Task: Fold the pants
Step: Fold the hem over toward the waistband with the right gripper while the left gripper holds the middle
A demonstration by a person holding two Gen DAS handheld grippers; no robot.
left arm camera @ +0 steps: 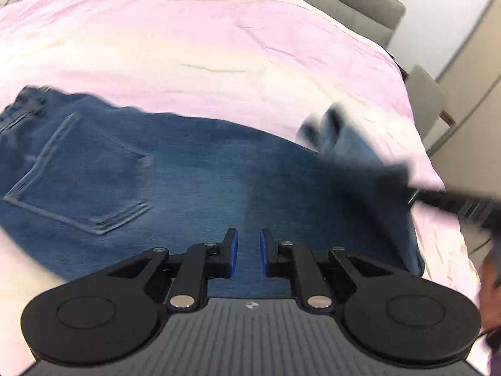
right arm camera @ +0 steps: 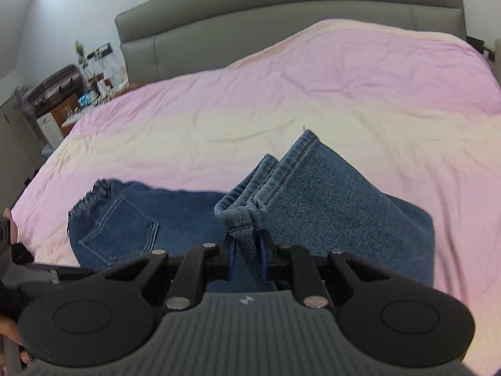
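Blue denim pants (left arm camera: 175,172) lie on the pink bed cover, back pocket (left arm camera: 84,175) and waistband at the left. My left gripper (left arm camera: 248,250) hovers just above the thigh area, jaws open a small gap, nothing between the blue pads. In the right wrist view the pants (right arm camera: 328,206) show with the pocket (right arm camera: 122,232) at the left. My right gripper (right arm camera: 247,250) is shut on the bunched leg hems (right arm camera: 250,216) and holds them lifted over the rest of the pants. The right gripper appears blurred at the right of the left wrist view (left arm camera: 391,175).
The bed cover (right arm camera: 281,94) stretches far behind the pants. A grey padded headboard (right arm camera: 281,9) stands at the back. A cluttered bedside stand (right arm camera: 62,100) sits off the bed's left side. A chair (left arm camera: 426,100) and cabinet doors stand off the right side.
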